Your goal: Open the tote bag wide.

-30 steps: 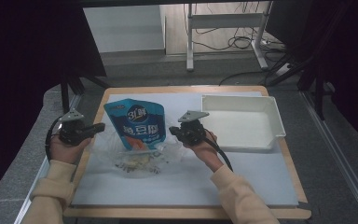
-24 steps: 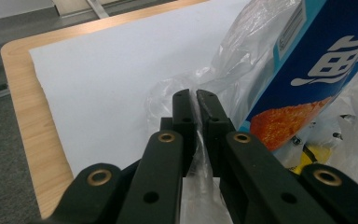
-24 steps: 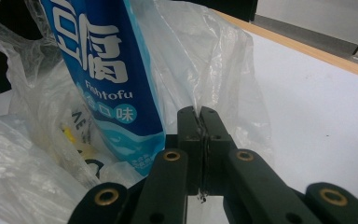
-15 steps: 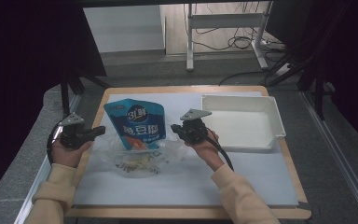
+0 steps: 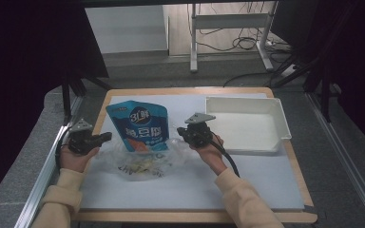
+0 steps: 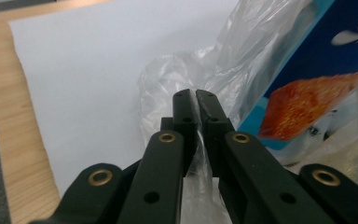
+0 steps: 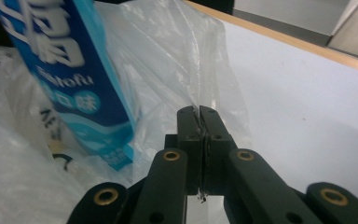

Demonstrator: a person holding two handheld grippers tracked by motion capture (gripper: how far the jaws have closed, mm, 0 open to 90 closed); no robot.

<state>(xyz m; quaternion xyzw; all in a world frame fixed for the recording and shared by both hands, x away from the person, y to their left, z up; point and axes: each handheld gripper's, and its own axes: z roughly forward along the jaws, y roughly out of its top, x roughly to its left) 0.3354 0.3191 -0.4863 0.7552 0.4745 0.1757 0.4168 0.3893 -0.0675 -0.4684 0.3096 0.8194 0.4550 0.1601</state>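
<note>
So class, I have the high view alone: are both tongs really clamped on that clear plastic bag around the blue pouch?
Observer: Yes for the left tongs. The left gripper view shows a fold of the clear plastic bag pinched between its closed jaws.
Operator: And the right one?
Observer: The right tongs are closed on the bag's film too; the right gripper view shows the film running up from between the jaws.
Operator: Is the blue pouch touched by either?
Observer: No. In both gripper views it stands beside the jaws, apart from them, with its lower part down among the bag's folds.
</note>
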